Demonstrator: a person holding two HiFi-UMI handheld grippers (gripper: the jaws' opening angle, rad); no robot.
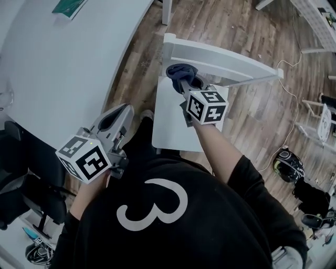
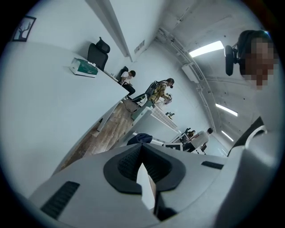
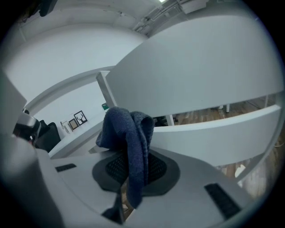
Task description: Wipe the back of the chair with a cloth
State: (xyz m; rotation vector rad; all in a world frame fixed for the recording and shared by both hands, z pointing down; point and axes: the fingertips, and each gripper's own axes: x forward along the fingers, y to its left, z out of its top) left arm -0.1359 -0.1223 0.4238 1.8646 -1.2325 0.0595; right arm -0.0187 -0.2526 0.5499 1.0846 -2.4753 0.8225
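A white chair stands in front of me, its slatted backrest (image 1: 223,62) beyond the seat (image 1: 170,123). My right gripper (image 1: 185,80) is shut on a dark blue cloth (image 1: 180,70), which is bunched at the backrest's left end, just above the seat. In the right gripper view the cloth (image 3: 128,133) hangs out of the jaws, with the white backrest slats (image 3: 209,84) close behind. My left gripper (image 1: 122,113) is held low at the left, beside the table edge and apart from the chair. Its jaws (image 2: 141,149) are shut with nothing between them.
A large curved white table (image 1: 63,68) fills the left, with a green box (image 1: 68,8) at its far edge. A black office chair (image 1: 21,194) is at the lower left. A white cable and dark items (image 1: 289,163) lie on the wood floor at right. People (image 2: 162,89) stand far off.
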